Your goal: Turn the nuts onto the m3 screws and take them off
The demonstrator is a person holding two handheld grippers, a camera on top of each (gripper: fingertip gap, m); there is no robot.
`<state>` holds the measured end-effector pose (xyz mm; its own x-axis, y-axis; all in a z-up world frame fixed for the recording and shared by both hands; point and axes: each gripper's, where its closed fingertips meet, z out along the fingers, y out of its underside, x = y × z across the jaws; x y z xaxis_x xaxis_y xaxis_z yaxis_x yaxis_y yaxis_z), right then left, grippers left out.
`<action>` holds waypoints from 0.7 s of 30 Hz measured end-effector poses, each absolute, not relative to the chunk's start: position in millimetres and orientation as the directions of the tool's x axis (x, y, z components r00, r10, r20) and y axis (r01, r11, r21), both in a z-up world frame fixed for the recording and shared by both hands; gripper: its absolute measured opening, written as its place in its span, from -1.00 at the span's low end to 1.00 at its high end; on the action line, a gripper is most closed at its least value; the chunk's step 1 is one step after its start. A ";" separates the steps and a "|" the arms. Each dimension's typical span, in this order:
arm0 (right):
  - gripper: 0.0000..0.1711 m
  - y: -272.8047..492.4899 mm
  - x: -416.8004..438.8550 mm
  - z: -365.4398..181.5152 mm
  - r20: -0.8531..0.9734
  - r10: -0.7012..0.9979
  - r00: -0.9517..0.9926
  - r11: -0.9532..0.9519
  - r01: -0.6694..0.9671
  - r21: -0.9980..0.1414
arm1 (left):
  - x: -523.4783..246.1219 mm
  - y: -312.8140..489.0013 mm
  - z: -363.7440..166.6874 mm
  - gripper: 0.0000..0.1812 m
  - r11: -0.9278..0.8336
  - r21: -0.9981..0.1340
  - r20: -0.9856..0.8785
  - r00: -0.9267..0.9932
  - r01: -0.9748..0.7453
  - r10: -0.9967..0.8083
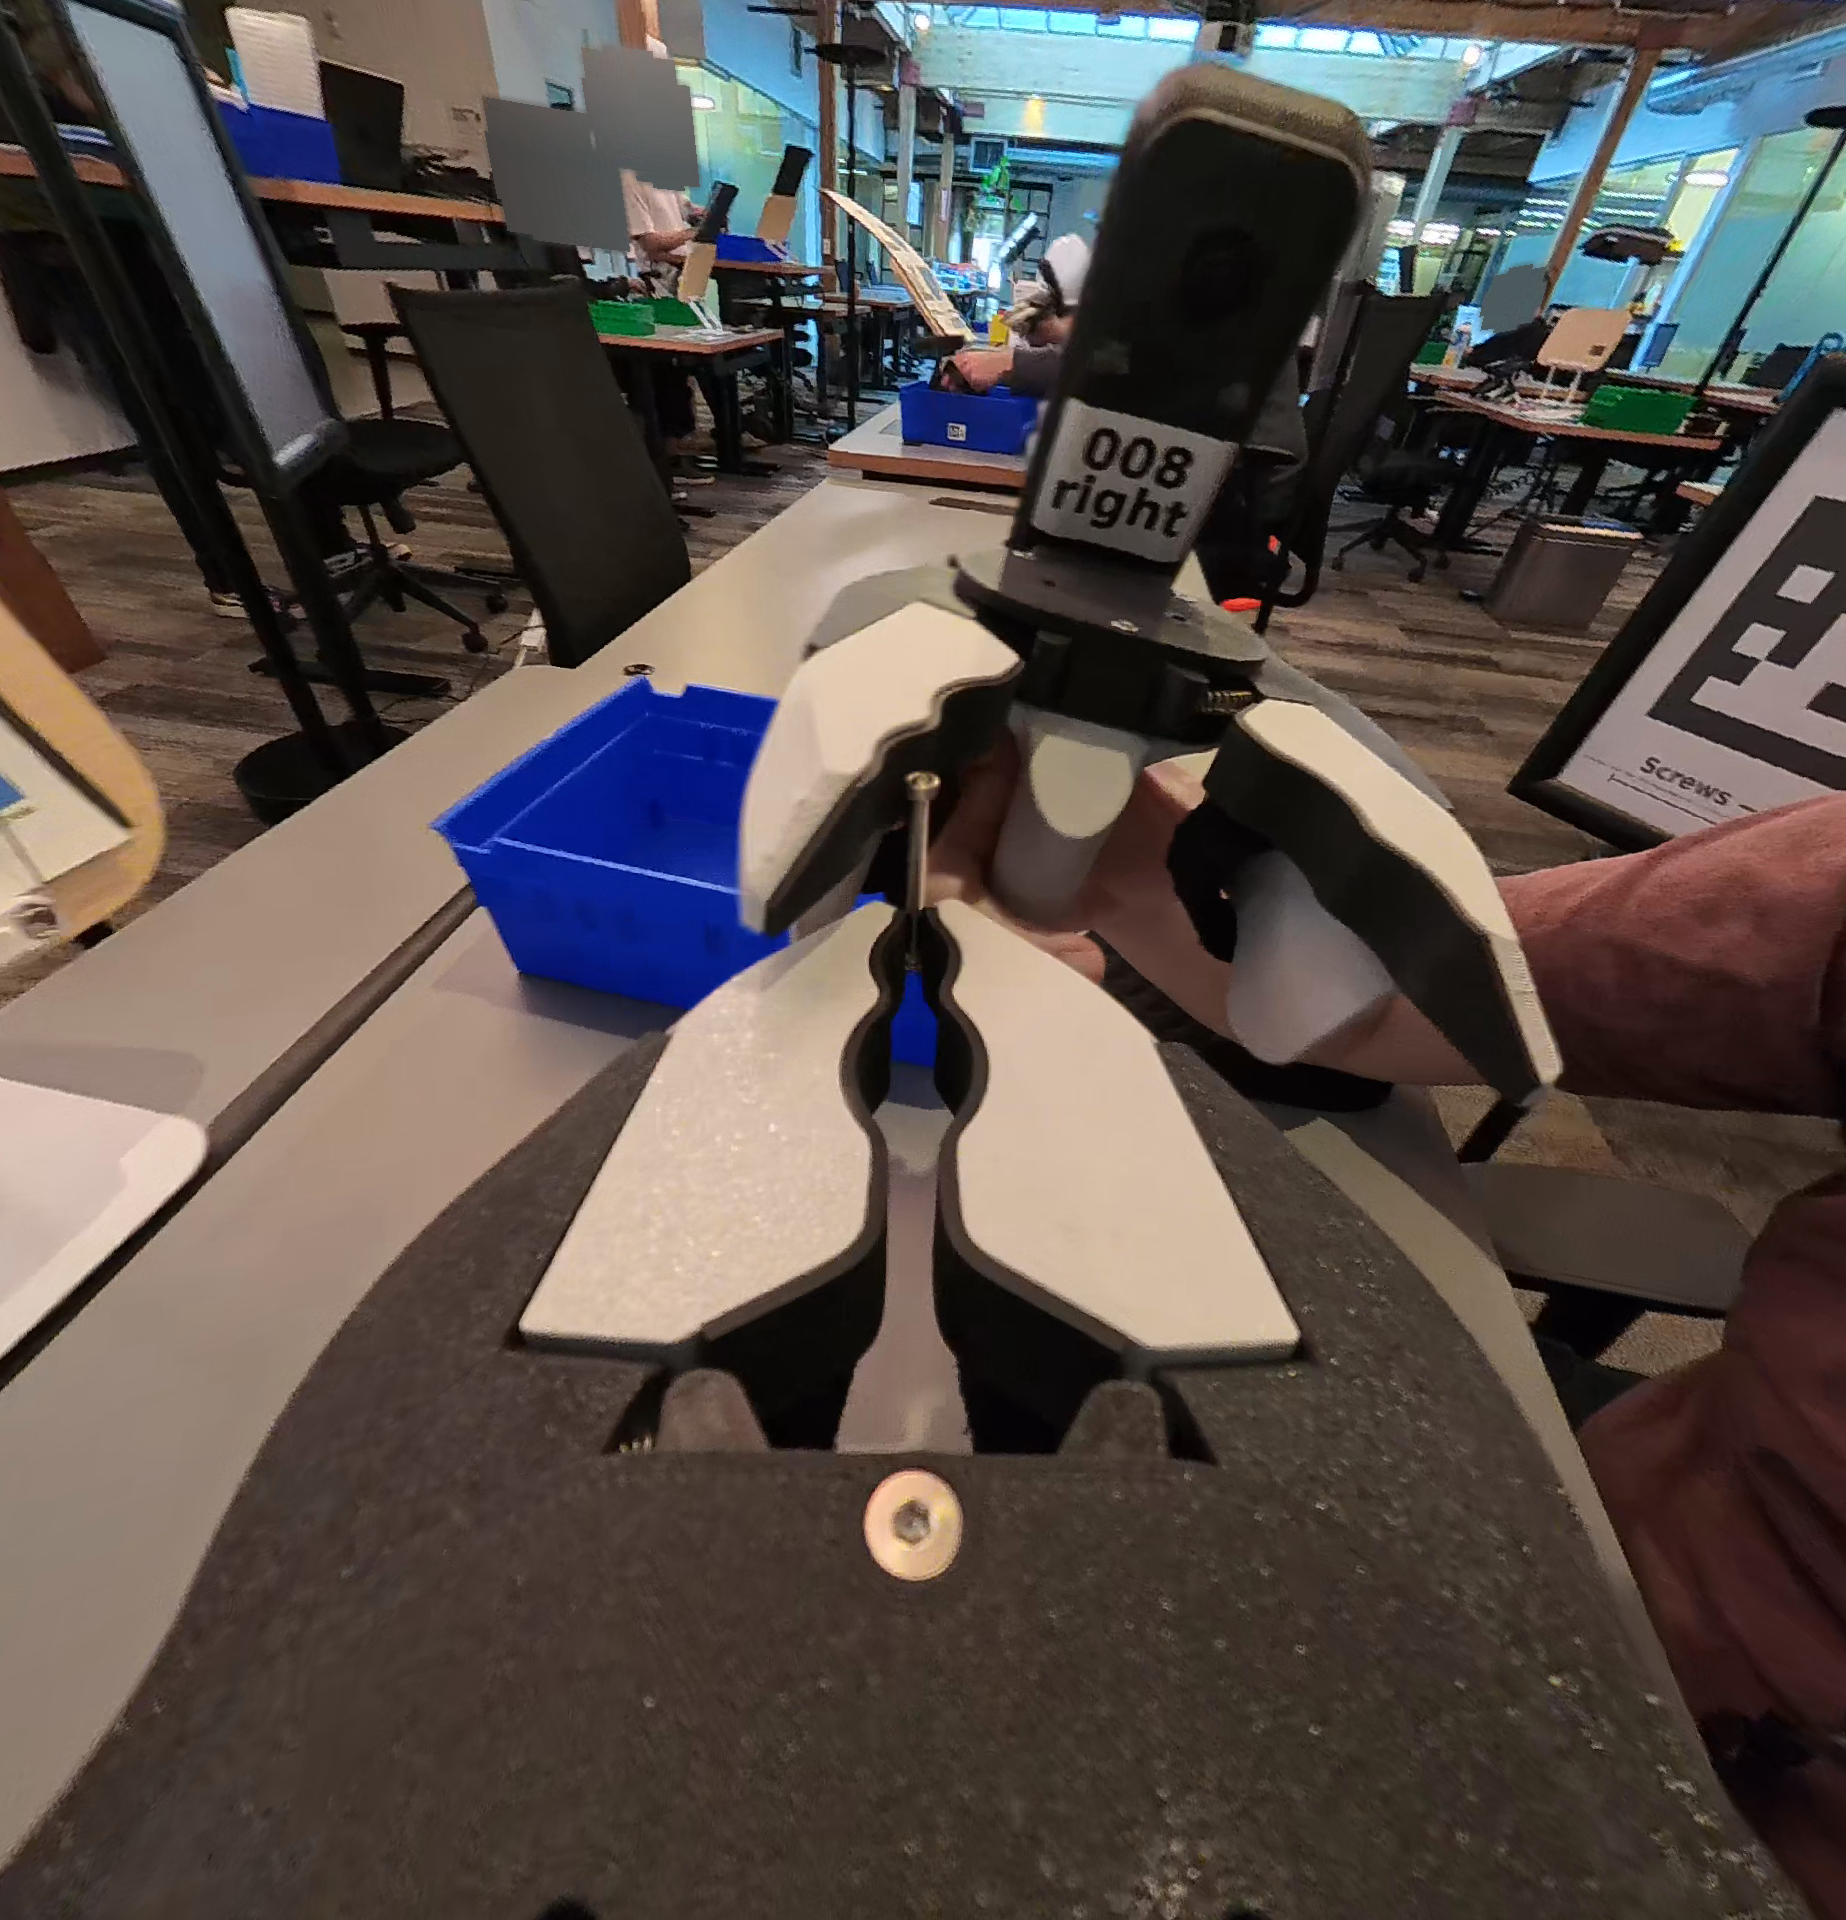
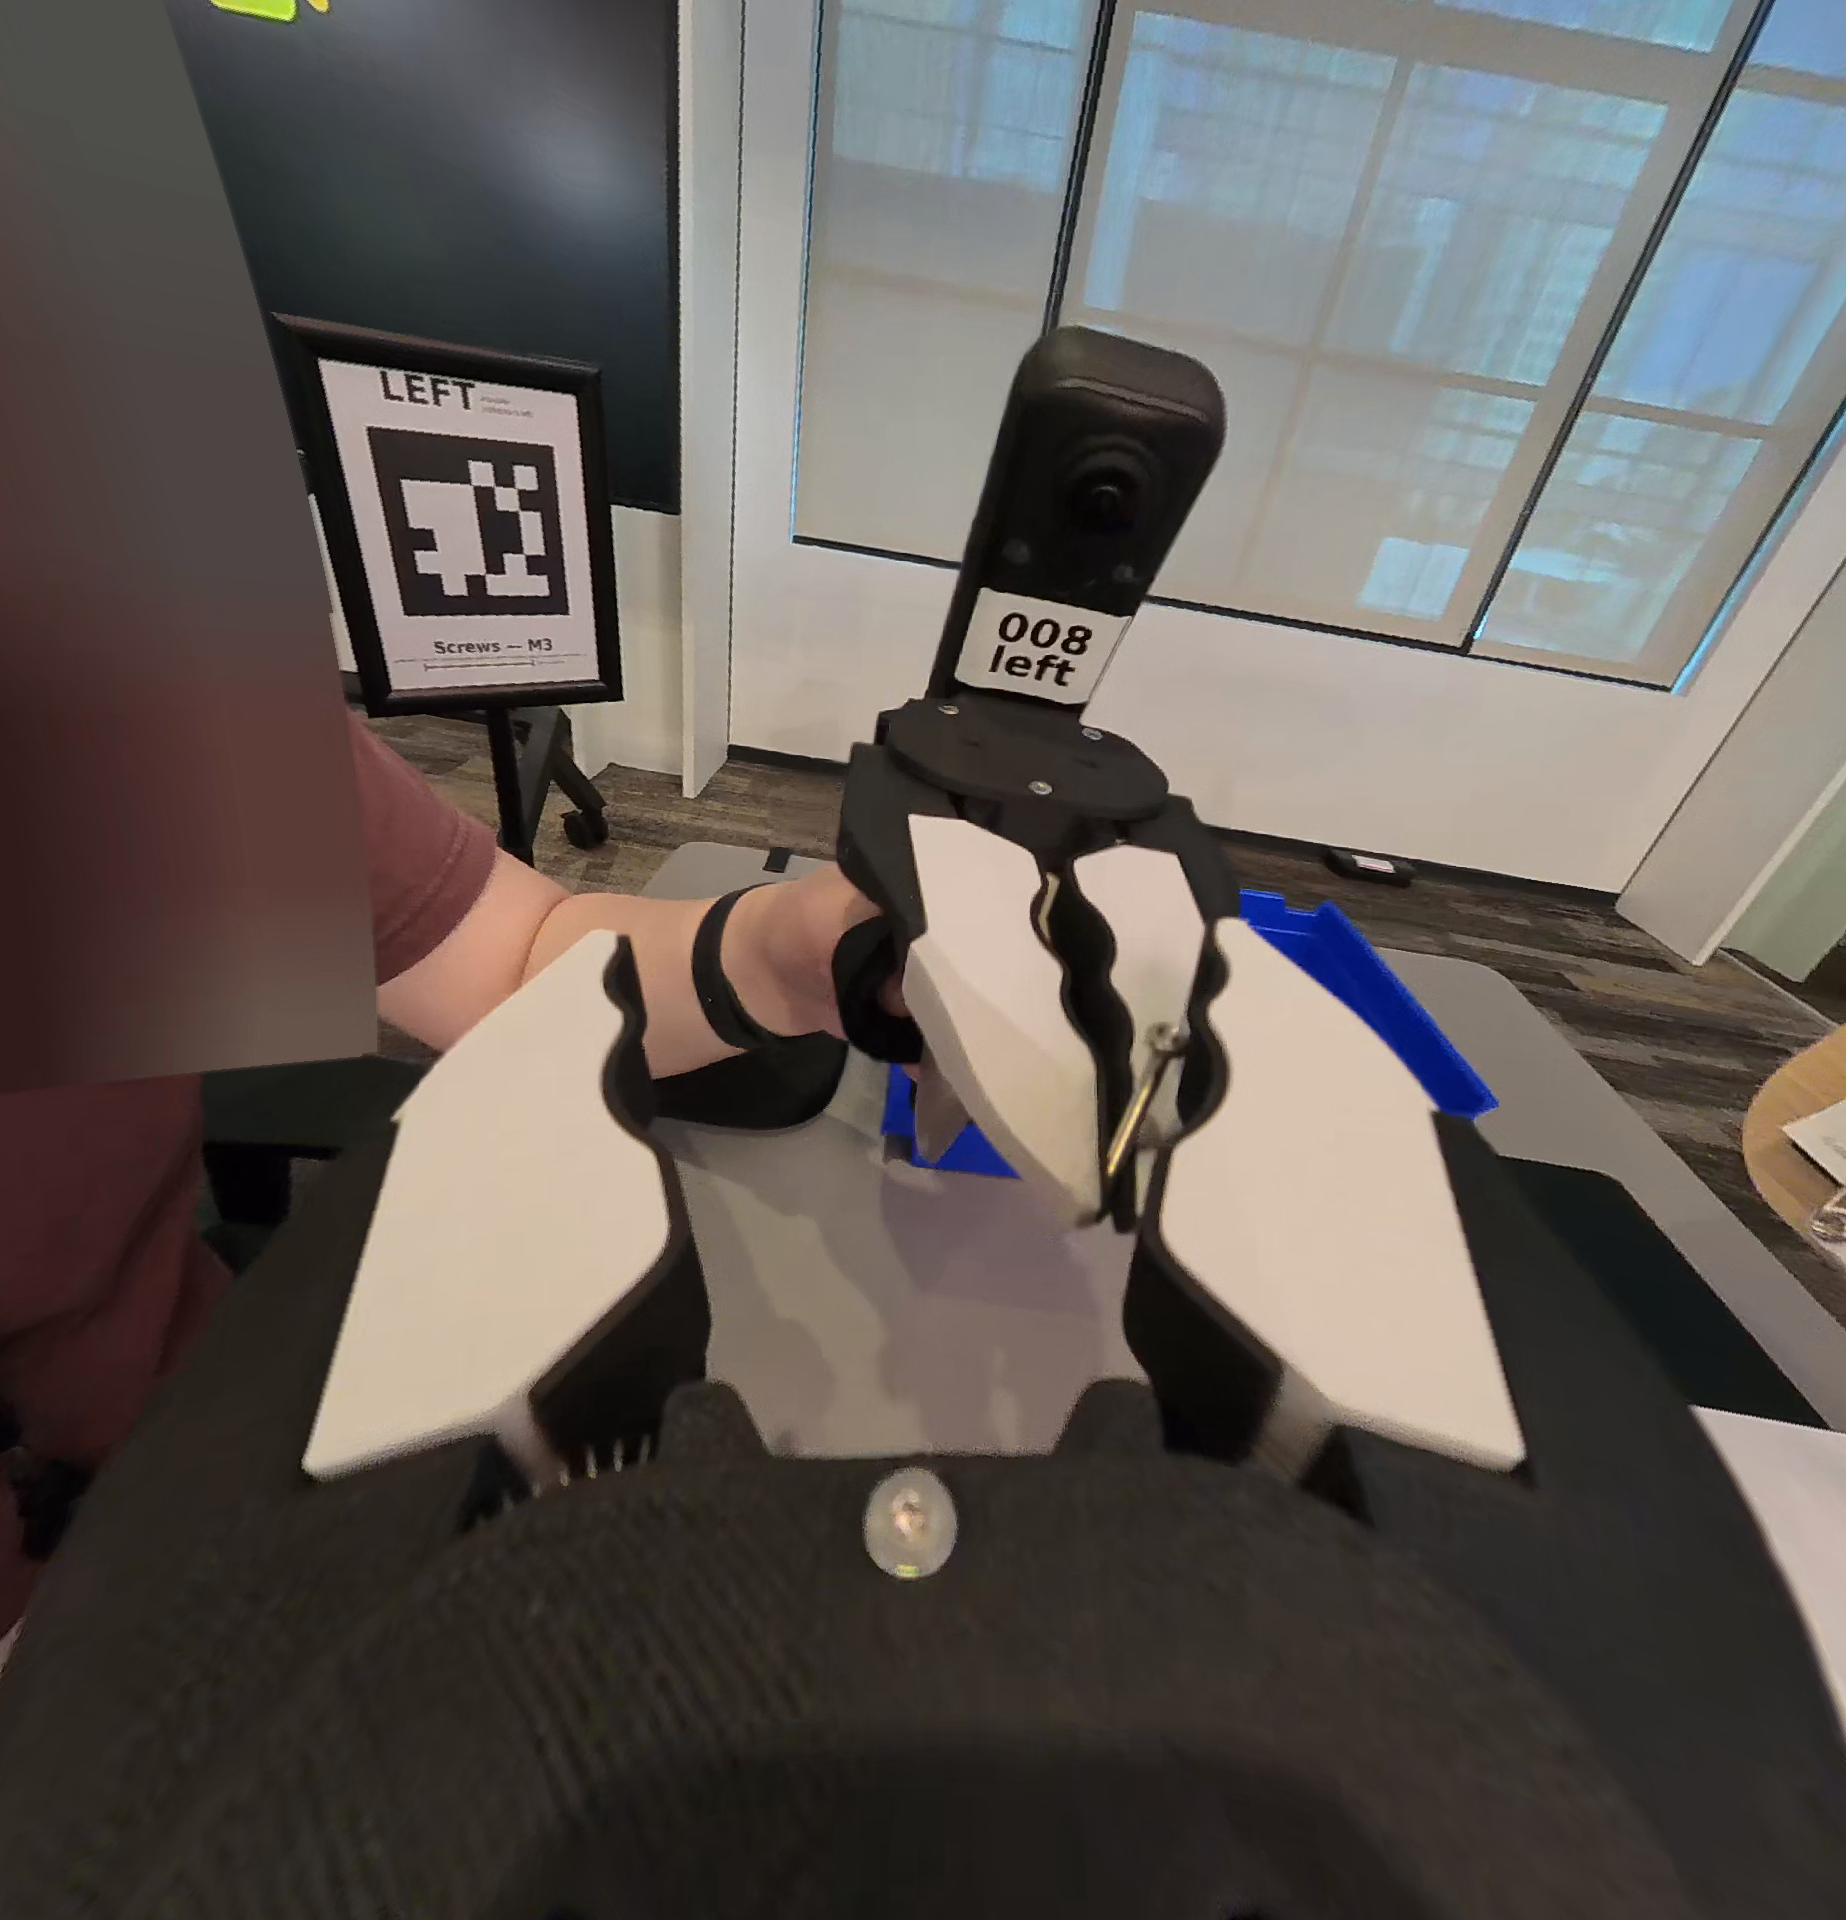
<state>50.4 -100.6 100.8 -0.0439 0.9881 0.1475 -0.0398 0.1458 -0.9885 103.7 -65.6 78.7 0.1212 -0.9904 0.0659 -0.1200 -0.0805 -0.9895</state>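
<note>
Steel screw [image 1: 917, 868] pinched at its lower end between the tips of the left gripper [image 1: 914, 940], jaws almost fully closed on the shank. Shank standing close to upright in the left wrist view, head at the top, long axis vertical; in the right wrist view leaning a little, head up and to the right [image 2: 1140, 1091]. Right gripper [image 2: 914, 1049] spread wide, nothing between its fingers; left finger [image 1: 857, 748] of that gripper close beside the screw head, contact impossible to judge. In the right wrist view, right finger [image 2: 1314, 1174] just behind the screw, touching or not unclear. No nut discernible on the shank.

Underneath, grey table [image 1: 306, 935] with a blue bin [image 1: 607, 862] on it, far and left of the closed fingertips. White sheet [image 1: 57, 1195] at the near left edge. Framed black-and-white marker sign [image 2: 472, 520] on a stand to the left in the right wrist view, another [image 1: 1750, 644] at the far right in the left wrist view. Beyond, open workshop with desks, black chairs [image 1: 545, 457] and large windows [image 2: 1366, 312].
</note>
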 end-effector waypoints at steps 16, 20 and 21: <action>0.19 -94.3 49.5 105.2 0.161 0.987 0.011 0.161 -0.059 -0.985 | 102.5 -66.6 79.9 -0.98 -0.063 -0.990 0.048 0.117 -0.126 -0.992; 0.23 -95.8 46.3 101.3 0.183 0.983 0.019 0.184 -0.027 -0.983 | 95.5 -58.3 83.1 -0.98 -0.082 -0.991 0.066 0.147 -0.103 -0.987; 0.25 -94.3 47.1 101.4 0.189 0.981 0.029 0.190 -0.023 -0.982 | 92.7 -56.3 84.4 -0.98 -0.084 -0.991 0.068 0.154 -0.099 -0.986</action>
